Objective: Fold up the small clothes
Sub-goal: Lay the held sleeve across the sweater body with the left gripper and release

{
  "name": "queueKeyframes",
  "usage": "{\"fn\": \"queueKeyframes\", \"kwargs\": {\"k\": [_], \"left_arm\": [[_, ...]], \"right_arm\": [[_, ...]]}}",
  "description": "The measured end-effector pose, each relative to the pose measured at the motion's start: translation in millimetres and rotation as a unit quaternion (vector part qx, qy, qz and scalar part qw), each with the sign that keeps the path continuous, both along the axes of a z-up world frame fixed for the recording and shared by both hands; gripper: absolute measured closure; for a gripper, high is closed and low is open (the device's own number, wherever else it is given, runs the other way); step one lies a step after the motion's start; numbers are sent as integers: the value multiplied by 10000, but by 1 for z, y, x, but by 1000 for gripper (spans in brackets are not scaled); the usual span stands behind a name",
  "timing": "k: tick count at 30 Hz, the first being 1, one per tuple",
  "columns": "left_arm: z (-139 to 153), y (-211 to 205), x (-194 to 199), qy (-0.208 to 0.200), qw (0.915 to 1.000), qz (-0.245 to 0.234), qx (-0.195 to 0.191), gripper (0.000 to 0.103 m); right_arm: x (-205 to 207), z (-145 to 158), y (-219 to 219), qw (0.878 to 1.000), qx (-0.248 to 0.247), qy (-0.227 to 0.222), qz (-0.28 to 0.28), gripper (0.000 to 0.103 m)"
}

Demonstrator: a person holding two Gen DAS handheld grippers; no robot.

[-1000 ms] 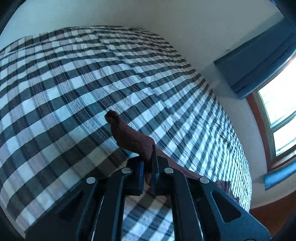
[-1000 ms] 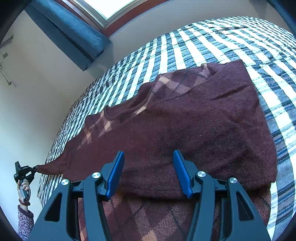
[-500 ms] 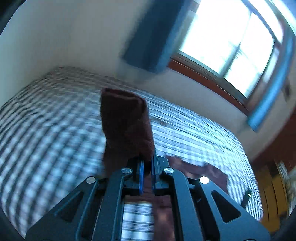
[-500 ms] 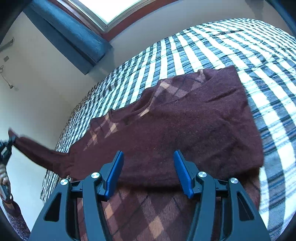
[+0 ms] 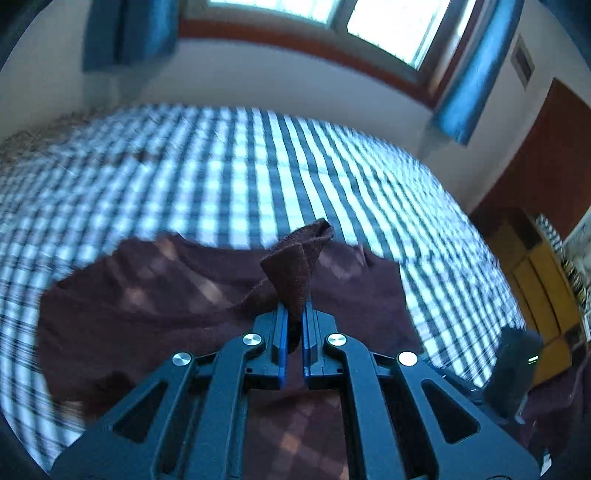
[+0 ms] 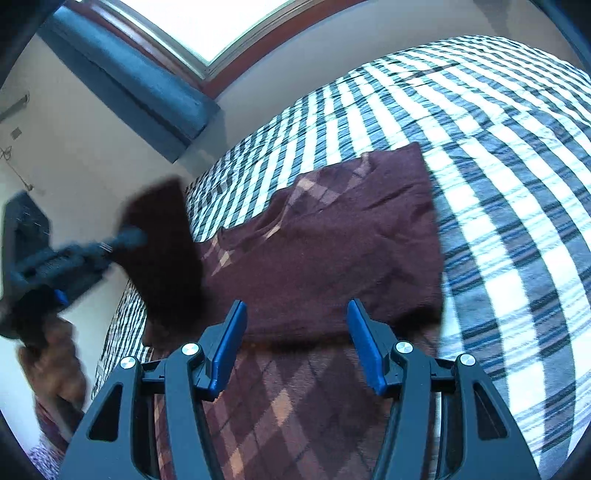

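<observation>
Lying spread on a blue-and-white checked bedspread, a maroon argyle sweater occupies the near part of the bed in both wrist views, its body partly folded so that a plain maroon layer covers the diamond-patterned layer nearest the right camera. The left gripper is clamped on the sweater's sleeve cuff: the blue pads press on the knit from both sides, and the cuff stands up above the fingertips in a crumpled peak. In the right wrist view that same gripper appears blurred at the left edge, holding the sleeve raised off the bed and draped over the left side of the garment; a person's hand is visible beneath it, also blurred. The right gripper is released, its jaws standing well apart with nothing between the pads; it hovers above the sweater's near edge, and whether the fingertips touch the fabric cannot be told. A window with blue curtains stands behind the bed, and a wooden door is at the right of the left wrist view.
</observation>
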State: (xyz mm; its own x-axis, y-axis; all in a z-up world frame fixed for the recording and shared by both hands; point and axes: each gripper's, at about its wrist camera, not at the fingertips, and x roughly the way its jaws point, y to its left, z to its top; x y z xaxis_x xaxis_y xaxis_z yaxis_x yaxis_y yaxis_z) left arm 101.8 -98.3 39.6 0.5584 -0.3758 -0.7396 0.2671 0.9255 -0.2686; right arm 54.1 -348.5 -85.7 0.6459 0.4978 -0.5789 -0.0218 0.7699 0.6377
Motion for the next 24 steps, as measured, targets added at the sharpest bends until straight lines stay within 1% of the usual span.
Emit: {"fn": "queueKeyframes", "kwargs": {"k": [3, 6, 8, 10, 11, 12, 13, 14, 15, 16, 17, 18, 20, 22, 24], "left_arm": [[-42, -27, 6, 313, 9994, -81, 123, 98], [-77, -41, 5, 540, 9982, -166, 175, 98], [-90, -50, 4, 624, 9975, -234, 223, 97], [-95, -52, -2, 642, 9973, -330, 139, 82], [-91, -49, -6, 647, 9971, -400, 51, 73], [-88, -47, -10, 630, 9971, -421, -1, 69], [-79, -39, -18, 533, 9976, -428, -76, 67], [-72, -33, -26, 417, 9981, -438, -130, 58], [-63, -24, -34, 262, 9984, -454, -203, 45], [-51, -9, -45, 42, 9986, -452, -261, 40], [-44, 2, -51, -110, 9987, -418, -255, 29], [-36, 21, -61, -320, 9988, -305, -190, 28], [-28, 48, -70, -550, 9984, -98, -101, 26], [-25, 82, -79, -734, 9970, 229, 104, 23], [-25, 115, -84, -826, 9945, 581, 293, 22]], "right_arm": [[-1, -6, -7, 9999, 125, 60, -58, 46], [2, -12, -9, 9997, 202, 136, -81, 46], [3, -14, -8, 9996, 217, 163, -78, 46], [2, -13, -8, 9994, 283, 177, -66, 46], [2, -12, -9, 9993, 322, 171, -50, 46], [1, -10, -9, 9991, 381, 155, -28, 46], [1, -8, -9, 9990, 426, 142, -12, 46], [1, -5, -9, 9988, 475, 120, 7, 45], [3, -2, -8, 9983, 565, 95, 48, 42], [6, -1, -7, 9978, 654, 90, 99, 39], [10, 0, -4, 9971, 731, 111, 176, 39], [15, 0, -1, 9969, 745, 142, 216, 39], [29, -1, 8, 9972, 664, 212, 272, 39], [44, -5, 15, 9969, 643, 357, 264, 39], [60, -11, 22, 9954, 755, 509, 307, 39]]}}
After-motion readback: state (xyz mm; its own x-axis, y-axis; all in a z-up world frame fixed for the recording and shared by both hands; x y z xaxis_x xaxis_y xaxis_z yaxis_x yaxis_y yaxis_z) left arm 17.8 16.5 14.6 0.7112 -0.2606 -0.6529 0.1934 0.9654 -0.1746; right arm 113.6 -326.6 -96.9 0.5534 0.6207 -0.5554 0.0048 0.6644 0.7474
